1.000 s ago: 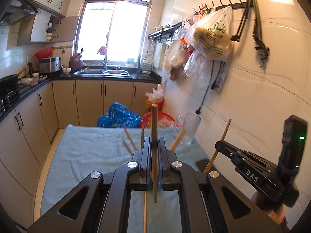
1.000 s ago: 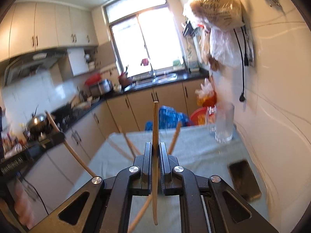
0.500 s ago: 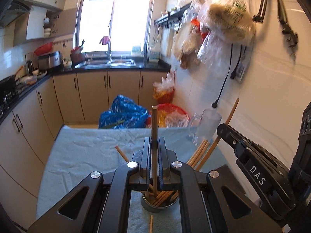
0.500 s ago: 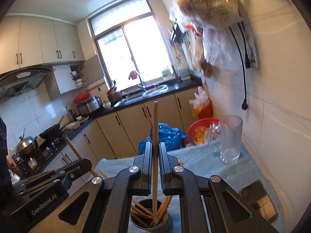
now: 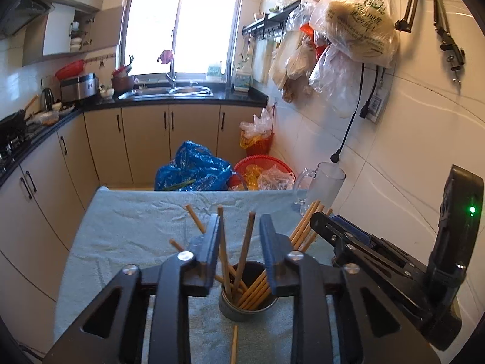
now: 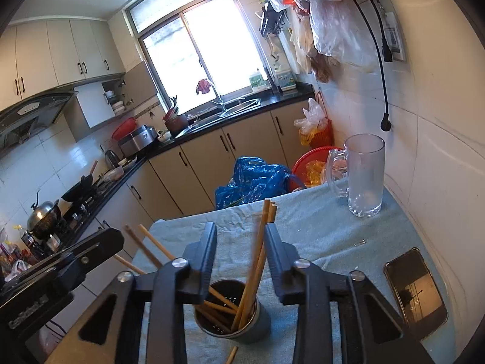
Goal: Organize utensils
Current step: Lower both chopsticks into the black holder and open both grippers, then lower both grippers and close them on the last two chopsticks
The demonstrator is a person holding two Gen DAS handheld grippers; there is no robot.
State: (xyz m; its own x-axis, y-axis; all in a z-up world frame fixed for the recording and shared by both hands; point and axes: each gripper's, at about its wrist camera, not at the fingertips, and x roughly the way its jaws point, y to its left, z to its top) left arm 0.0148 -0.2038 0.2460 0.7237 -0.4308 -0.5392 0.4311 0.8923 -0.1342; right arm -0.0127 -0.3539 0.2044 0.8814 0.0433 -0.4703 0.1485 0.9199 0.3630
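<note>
A: From the left wrist, what's the state of play?

B: The left tongs (image 5: 239,236) have just been opening; their jaws stand apart above the metal chopstick holder (image 5: 247,298) on the cloth-covered bench (image 5: 127,230). Two chopsticks (image 5: 245,247) stand between the jaws, tips down in the holder, and no pad seems to press on them. One loose chopstick (image 5: 233,344) lies on the cloth just in front of the holder.

A: How to finish the drop cleanly?

B: I'd say lift straight up and clear of the stick tops before swinging away, so nothing gets flicked out. The tongs tilt down over the holder, with the right unit close alongside.

A: And the right wrist?

B: The right tongs (image 6: 241,244) have just been opening too; a blurred chopstick (image 6: 257,261) leans between the parted jaws, lower end in the holder (image 6: 230,312), apparently let go. They angle downward above it. A glass mug (image 6: 362,176) and a phone (image 6: 415,285) sit well apart.
</note>
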